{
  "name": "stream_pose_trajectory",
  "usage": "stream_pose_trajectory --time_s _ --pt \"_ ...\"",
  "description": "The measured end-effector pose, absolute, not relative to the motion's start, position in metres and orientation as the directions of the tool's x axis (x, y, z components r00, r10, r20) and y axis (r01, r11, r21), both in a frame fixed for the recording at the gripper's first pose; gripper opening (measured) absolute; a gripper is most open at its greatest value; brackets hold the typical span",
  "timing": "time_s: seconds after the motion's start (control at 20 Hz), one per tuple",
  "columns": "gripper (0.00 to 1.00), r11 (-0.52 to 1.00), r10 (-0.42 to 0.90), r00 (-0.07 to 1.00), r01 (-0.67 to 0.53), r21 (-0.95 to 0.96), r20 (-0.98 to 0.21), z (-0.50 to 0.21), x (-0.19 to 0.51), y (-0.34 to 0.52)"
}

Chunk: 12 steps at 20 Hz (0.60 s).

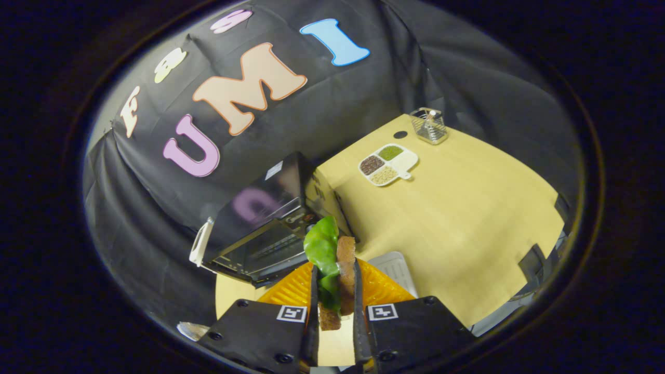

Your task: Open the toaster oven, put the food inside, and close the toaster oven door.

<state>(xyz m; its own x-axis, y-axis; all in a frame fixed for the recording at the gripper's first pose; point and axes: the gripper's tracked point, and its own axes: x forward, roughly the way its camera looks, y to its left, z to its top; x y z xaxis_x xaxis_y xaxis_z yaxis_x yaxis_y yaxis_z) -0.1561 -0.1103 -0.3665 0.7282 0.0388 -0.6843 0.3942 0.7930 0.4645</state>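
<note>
With the glass door of the black box-shaped toaster oven (262, 228) already hanging down and open, step one looks done. Now holding the food up in the air: tool (334, 298) pinching a brown bread sandwich with a green lettuce leaf (332, 270), both fingers pressed on its sides. Sandwich lifted above the round orange ridged plate (382, 288), with the oven just beyond and a little to the left of the fingers. Still to do, by the look of it: carry the food over to the oven mouth, set it inside on the rack, let go, then push the door up shut. Inside of the oven too dark to tell what sits there. Further off on the pale yellow wooden tabletop (457, 218), a white tray with four little cups (388, 164), holding green, dark brown and pale grains. Behind that, near the far corner, a small shiny wire basket (429, 125); hard to say what is in it. Just beside the orange plate, a flat grey ribbed thing (397, 267), too hidden to name.
</note>
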Motion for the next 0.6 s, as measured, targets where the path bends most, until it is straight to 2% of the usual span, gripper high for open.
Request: stream_pose_trajectory --time_s 0.25,0.6 --pt "0.28 0.764 0.113 0.731 0.369 0.530 -0.673 -0.372 -0.145 -0.061" --pt "0.28 0.676 0.178 0.733 0.393 0.623 -0.656 -0.393 -0.128 -0.005"
